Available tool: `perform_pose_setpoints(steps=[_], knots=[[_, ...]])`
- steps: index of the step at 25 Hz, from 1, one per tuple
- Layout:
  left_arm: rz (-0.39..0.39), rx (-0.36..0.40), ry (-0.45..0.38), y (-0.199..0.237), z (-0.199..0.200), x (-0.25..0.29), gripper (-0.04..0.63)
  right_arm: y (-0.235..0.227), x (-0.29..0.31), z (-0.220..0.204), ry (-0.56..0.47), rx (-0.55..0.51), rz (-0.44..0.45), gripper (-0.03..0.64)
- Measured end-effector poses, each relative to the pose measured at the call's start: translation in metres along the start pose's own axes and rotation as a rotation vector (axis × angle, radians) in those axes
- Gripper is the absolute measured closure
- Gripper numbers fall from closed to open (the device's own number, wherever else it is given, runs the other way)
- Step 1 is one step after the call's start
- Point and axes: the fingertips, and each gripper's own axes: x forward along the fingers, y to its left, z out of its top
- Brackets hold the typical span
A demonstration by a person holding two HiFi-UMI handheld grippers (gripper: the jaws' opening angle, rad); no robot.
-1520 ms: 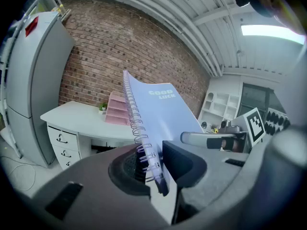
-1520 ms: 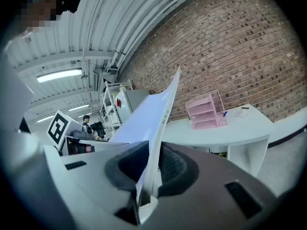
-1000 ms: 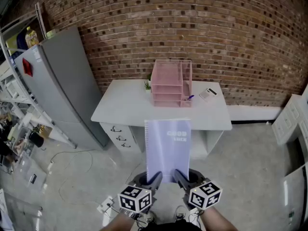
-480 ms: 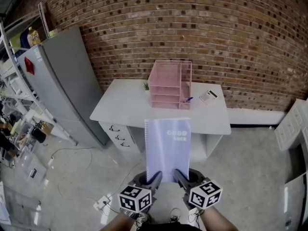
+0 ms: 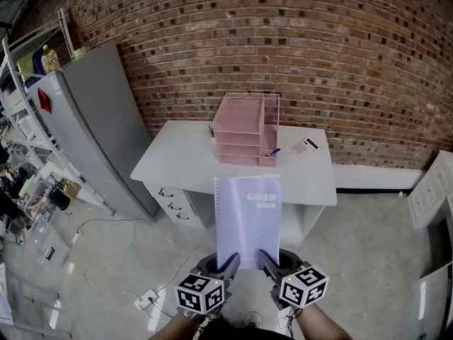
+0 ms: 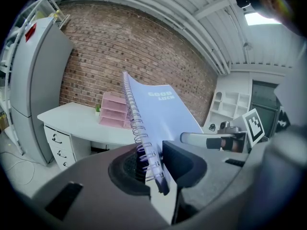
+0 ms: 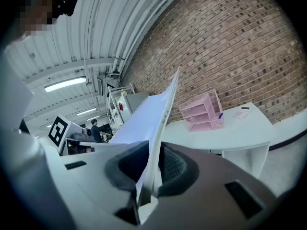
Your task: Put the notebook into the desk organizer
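Low centre, left tongs (image 5: pixel 228 265) and right tongs (image 5: pixel 265 263) clamp the notebook (image 5: pixel 248 214); at mid-frame a white surface (image 5: pixel 177 163) bears the pink desk organizer (image 5: pixel 244 129) against a brick wall (image 5: pixel 297 41).

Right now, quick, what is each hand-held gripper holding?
Left hand-held gripper: closed on the pale purple spiral-bound paper notebook.
Right hand-held gripper: closed on the same notebook.

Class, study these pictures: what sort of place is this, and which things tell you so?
Probably an indoor workspace, like a lab or studio: a bare brick wall, a white desk with drawers, and cluttered metal shelving.
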Motion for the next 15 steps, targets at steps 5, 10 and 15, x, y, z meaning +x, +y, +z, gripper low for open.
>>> perform_pose_setpoints(steps=[5, 10, 15], knots=[[-0.007, 0.003, -0.006, 0.006, 0.008, 0.012, 0.514, -0.010, 0.008, 0.008, -0.008, 0.003, -0.004, 0.561], [-0.026, 0.000, -0.010, 0.021, 0.019, 0.026, 0.514, -0.020, 0.025, 0.017, -0.008, 0.000, -0.024, 0.561], [-0.058, 0.001, -0.006, 0.050, 0.030, 0.042, 0.514, -0.030, 0.056, 0.024, -0.008, 0.000, -0.054, 0.561]])
